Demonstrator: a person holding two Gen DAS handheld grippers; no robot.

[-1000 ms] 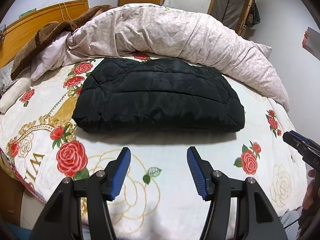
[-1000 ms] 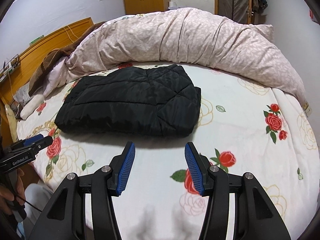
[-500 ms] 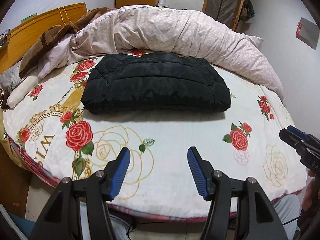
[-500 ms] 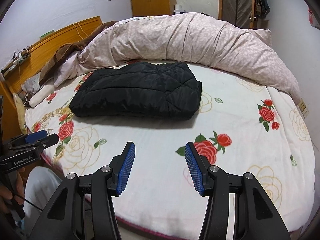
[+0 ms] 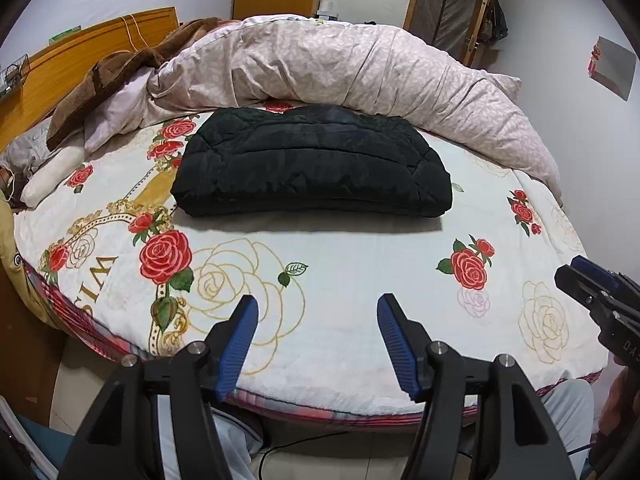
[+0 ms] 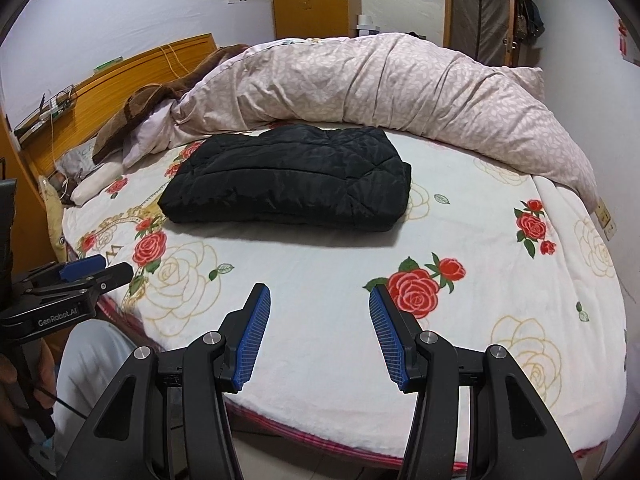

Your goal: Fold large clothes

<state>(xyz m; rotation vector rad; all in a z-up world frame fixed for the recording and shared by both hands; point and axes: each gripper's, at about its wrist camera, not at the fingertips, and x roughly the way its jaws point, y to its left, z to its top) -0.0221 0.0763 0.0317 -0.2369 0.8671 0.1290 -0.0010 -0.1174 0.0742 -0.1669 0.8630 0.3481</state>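
Bed, spread with a white blanket printed in red and pale gold roses, filled most of both views. Pink patterned duvet heaped in a long ridge along the far side of the bed. Wooden headboard at the far left, with a brown blanket draped over that end of the duvet. Black quilted jacket, folded into a thick flat rectangle, lay on the blanket just in front of the duvet, far edge touching or nearly touching it, well apart from both sets of tongs. Same jacket sat left of centre in the right wrist view.

Left tongs hung over the near edge of the bed, jaws spread and opening, nothing between the blue pads. Right tongs likewise over the near edge, jaws spread, nothing between them. Neither touched the jacket or the blanket.

Right tongs also showed at the right border of the left wrist view; left tongs at the left border of the right wrist view. Pale trouser legs visible below the bed edge.
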